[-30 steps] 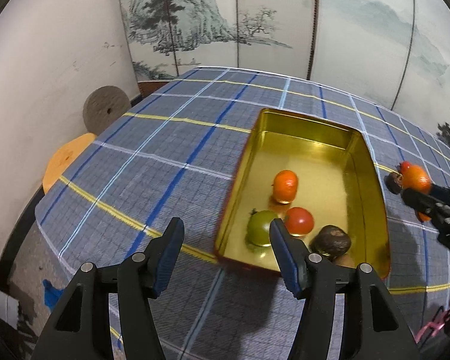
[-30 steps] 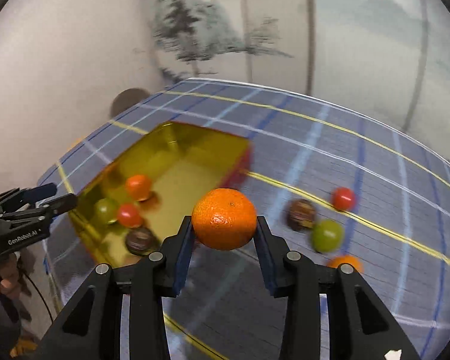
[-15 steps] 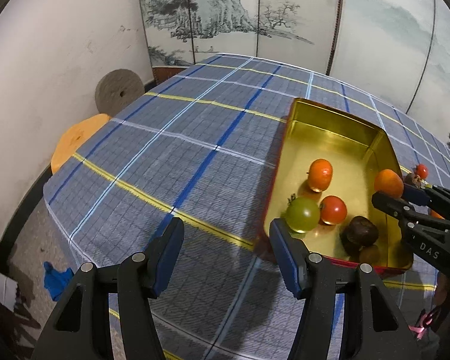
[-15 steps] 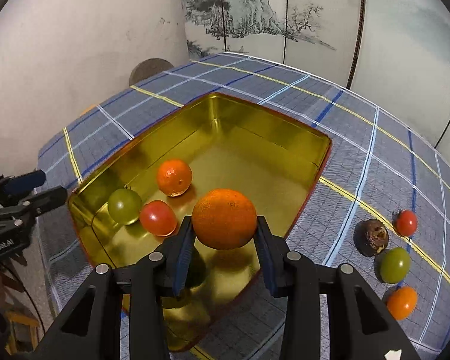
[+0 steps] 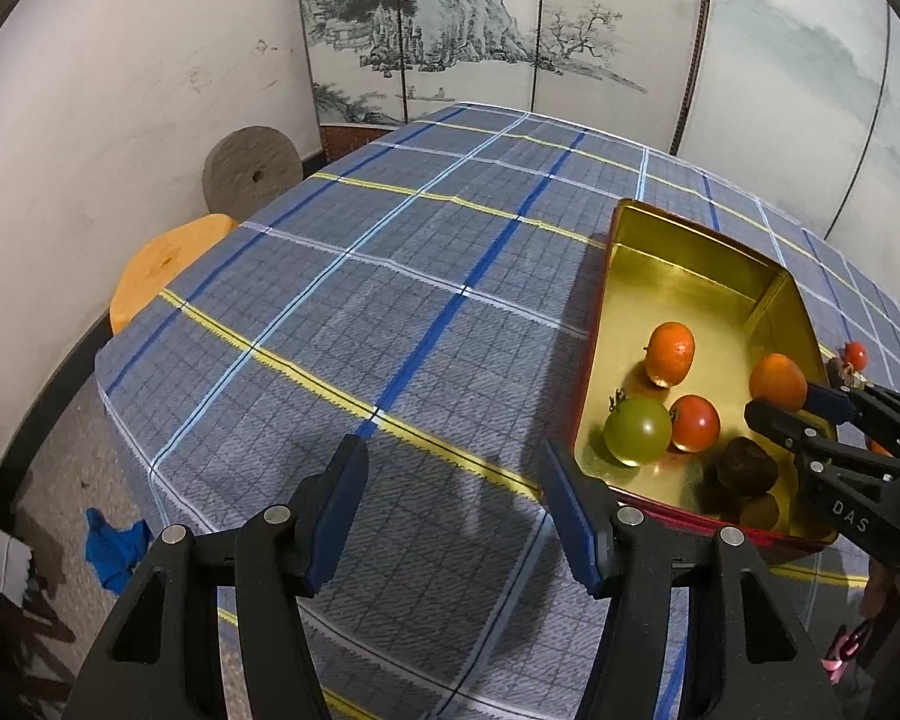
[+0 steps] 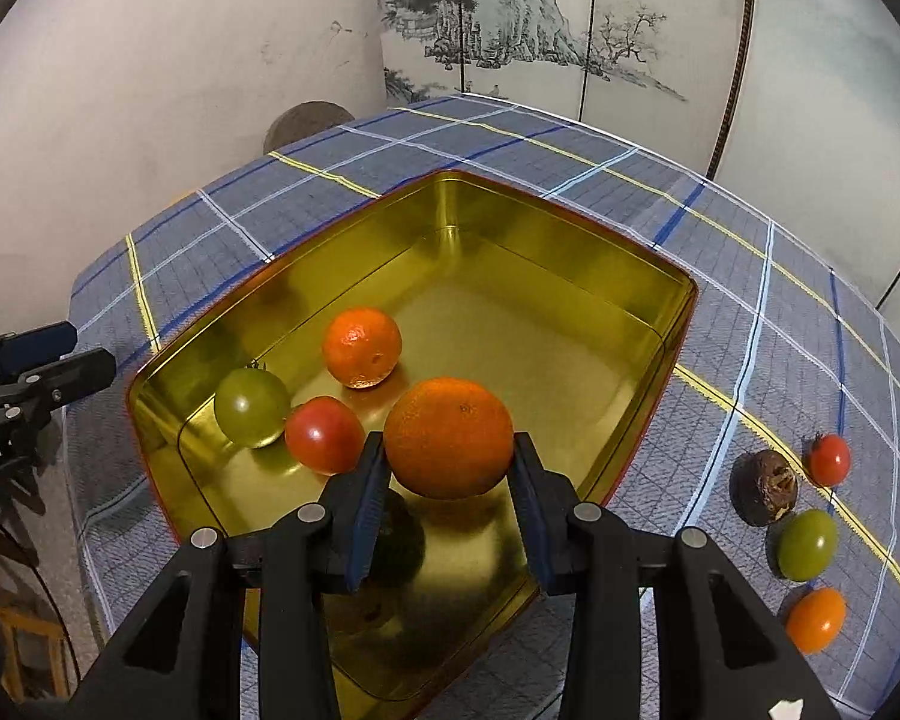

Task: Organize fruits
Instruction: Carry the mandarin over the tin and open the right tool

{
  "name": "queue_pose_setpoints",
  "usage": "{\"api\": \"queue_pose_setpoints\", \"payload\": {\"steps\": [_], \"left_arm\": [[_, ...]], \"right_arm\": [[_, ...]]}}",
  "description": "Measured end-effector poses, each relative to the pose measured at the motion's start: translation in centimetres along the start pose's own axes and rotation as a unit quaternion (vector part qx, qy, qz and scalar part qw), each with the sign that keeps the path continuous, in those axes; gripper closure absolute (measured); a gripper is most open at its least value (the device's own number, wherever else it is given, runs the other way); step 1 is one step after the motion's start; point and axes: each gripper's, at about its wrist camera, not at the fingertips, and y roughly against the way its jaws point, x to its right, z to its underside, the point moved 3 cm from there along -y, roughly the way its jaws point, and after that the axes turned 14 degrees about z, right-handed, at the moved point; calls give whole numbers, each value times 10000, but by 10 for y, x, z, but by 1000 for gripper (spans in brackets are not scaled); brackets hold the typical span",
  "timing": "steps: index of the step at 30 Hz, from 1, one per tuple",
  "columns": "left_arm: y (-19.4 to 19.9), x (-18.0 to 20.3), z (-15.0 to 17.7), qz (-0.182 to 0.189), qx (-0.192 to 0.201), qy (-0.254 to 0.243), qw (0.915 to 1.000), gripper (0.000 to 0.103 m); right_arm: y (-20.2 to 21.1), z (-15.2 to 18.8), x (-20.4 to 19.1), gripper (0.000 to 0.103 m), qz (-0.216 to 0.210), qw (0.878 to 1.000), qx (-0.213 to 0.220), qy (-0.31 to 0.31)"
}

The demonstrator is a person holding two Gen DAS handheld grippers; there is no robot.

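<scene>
Fingers of the right gripper (image 6: pixel 447 483) clamped an orange (image 6: pixel 448 437) above the gold tin (image 6: pixel 570 252); the left gripper (image 5: pixel 453 507) gaped wide, holding nothing.

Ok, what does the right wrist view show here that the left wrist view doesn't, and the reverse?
Only the right wrist view shows the green tomato and small orange fruit still on the cloth, right of the tin.

Only the left wrist view shows the orange stool, the blue rag on the floor and the open left gripper over bare tablecloth.

Both show the gold tin and the right gripper holding the orange over it.
</scene>
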Motion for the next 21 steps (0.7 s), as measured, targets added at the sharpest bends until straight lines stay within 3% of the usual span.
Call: {"api": "queue_pose_setpoints", "payload": {"steps": [21], "left_arm": [[-4,6,0,96,-51,-47,9999,43]], "right_arm": [[2,3,-7,64,-131,9999,-45,98]]}}
